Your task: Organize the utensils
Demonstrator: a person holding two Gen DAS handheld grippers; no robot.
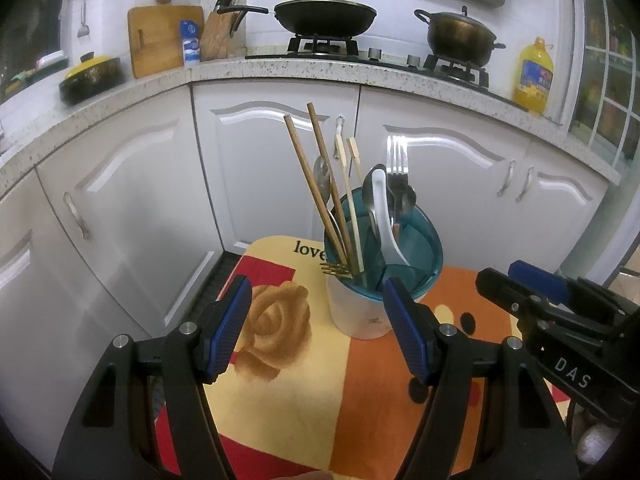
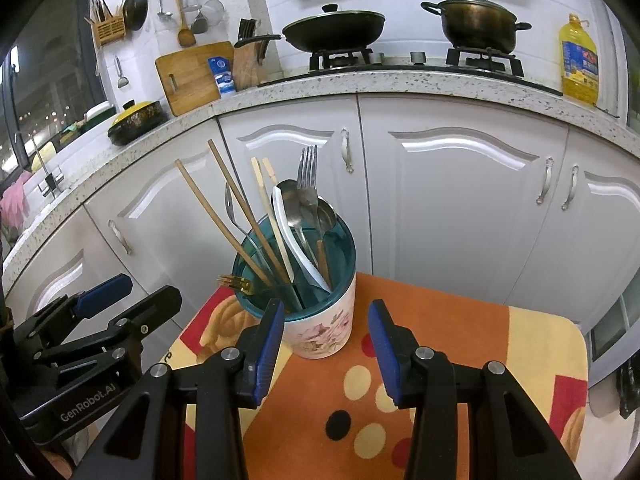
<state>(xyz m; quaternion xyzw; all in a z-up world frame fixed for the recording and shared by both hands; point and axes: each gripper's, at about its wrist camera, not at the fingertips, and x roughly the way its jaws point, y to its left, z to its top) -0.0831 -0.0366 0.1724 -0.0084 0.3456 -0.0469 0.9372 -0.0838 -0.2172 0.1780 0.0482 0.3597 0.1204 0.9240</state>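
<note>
A white floral utensil holder with a teal divided insert (image 1: 360,312) (image 2: 324,328) stands on a small table with a patterned cloth (image 1: 288,392) (image 2: 460,344). It holds brown chopsticks (image 1: 316,184) (image 2: 236,216), pale chopsticks (image 1: 350,200) (image 2: 272,216), a white ladle spoon (image 1: 382,208) (image 2: 292,236), metal forks and spoons (image 1: 398,168) (image 2: 308,188) and a gold fork (image 1: 334,268) (image 2: 236,282). My left gripper (image 1: 316,320) is open and empty, just short of the holder. My right gripper (image 2: 324,344) is open and empty, its fingers either side of the holder's near base.
White cabinets (image 1: 260,168) (image 2: 460,200) stand close behind the table under a speckled counter. On it are a wok (image 1: 324,14), a pot (image 1: 460,36), an oil bottle (image 1: 534,76), a knife block and a cutting board (image 1: 160,38). The right gripper shows in the left wrist view (image 1: 532,292).
</note>
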